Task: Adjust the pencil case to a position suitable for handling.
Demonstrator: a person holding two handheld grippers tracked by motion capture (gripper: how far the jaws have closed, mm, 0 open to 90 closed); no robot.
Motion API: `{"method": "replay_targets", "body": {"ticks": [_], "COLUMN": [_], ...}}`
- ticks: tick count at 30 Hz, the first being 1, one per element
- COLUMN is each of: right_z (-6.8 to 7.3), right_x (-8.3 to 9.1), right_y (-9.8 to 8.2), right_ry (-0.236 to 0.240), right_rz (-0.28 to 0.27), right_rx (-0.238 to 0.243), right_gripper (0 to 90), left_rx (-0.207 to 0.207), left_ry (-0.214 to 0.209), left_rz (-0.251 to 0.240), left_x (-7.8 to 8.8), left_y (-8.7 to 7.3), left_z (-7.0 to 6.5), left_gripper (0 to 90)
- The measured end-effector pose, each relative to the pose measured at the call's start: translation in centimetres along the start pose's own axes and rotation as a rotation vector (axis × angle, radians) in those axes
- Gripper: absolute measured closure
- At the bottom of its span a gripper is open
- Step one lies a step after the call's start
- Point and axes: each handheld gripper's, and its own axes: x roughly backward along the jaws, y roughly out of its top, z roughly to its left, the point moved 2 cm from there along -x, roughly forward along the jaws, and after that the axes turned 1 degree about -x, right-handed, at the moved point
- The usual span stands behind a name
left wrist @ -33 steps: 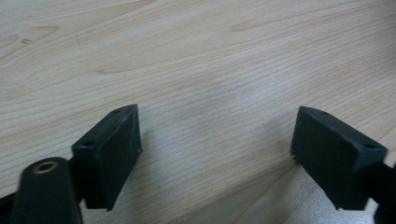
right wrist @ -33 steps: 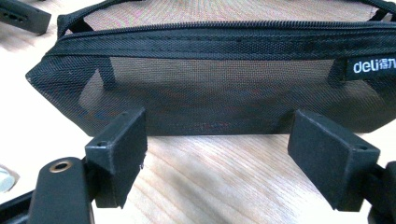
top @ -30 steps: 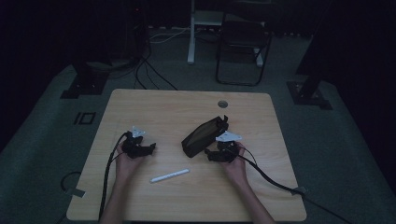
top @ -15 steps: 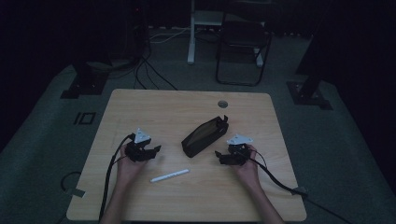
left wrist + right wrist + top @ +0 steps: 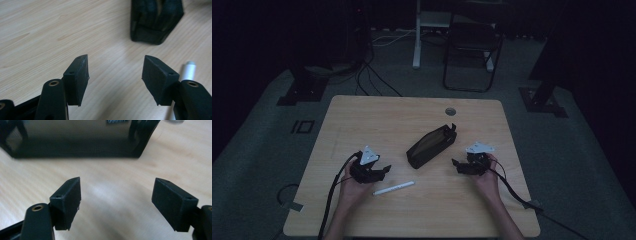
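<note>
— So, where is your left gripper [image 5: 384, 170] sitting against the pen [image 5: 394, 188]?

— You are holding it just above the wooden table [image 5: 362, 120], and the white pen is lying right beside it, on the side nearer you. In the left gripper view the pen [image 5: 188, 71] is showing past the right-hand jaw, outside the gap. The jaws have just been opening a little; they are standing parted with bare wood between them, gripping nothing.

— And the pouch?

— The black pouch [image 5: 432, 146] is lying slantwise between your two grippers, apart from both. Your right gripper [image 5: 455, 163] is hanging just beside its near end, jaws spread wide and holding nothing; in the right gripper view the pouch [image 5: 75, 138] is lying across the top, clear of the pads.

— How much room are you getting?

— You are working over the near half of the table, with open wood around both hands and more beyond the pouch, up to the round hole [image 5: 450, 111] near the far edge.

— Surfaces?

— Pale grained wood, blocky matt black pads [image 5: 77, 77], a slim smooth pen, and a soft pouch with a mesh side. Past the table a dark chair [image 5: 472, 47] is standing on the grey floor.
</note>
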Motion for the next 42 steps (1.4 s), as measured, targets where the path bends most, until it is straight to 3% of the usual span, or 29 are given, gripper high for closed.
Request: {"method": "replay_targets", "body": {"ticks": [10, 15, 20, 27, 33, 37, 39, 42], "right_z": [-2.0, -2.9, -3.6, -4.1, -3.8, -3.3, -3.1, -3.1], "right_x": [0.1, -1.6, -3.6, -5.0, -4.4, -3.2, -2.8, -1.4], "right_y": [4.6, 7.1, 8.5, 8.3, 7.3, 6.4, 6.3, 6.8], "right_ry": [-0.031, -0.029, -0.022, -0.016, 0.003, 0.006, -0.007, -0.004], "right_rz": [-0.099, -0.108, -0.092, -0.029, -0.012, 0.003, -0.006, -0.068], "right_rx": [-0.032, -0.054, -0.094, -0.092, -0.083, -0.049, -0.040, -0.058], "right_gripper": [32.0, 31.9, 31.9, 32.2, 32.1, 31.9, 30.1, 28.9], "left_rx": [-0.005, -0.001, -0.004, 0.000, 0.004, 0.004, 0.005, 0.002], "left_ry": [-0.016, -0.015, -0.015, -0.018, -0.021, -0.023, -0.025, -0.027], "left_rz": [-0.013, -0.009, 0.001, 0.006, 0.008, 0.009, 0.010, 0.009], "left_x": [0.0, -0.3, -0.4, -0.5, -0.5, -0.6, -0.6, -0.5], "left_y": [0.2, 0.2, 0.1, -0.1, -0.1, -0.1, -0.1, -0.1], "left_z": [-0.6, -0.6, -0.5, -0.5, -0.6, -0.6, -0.6, -0.6], "left_gripper": [38.8, 38.8, 38.8, 38.7, 38.7, 38.7, 38.7, 38.7]}}
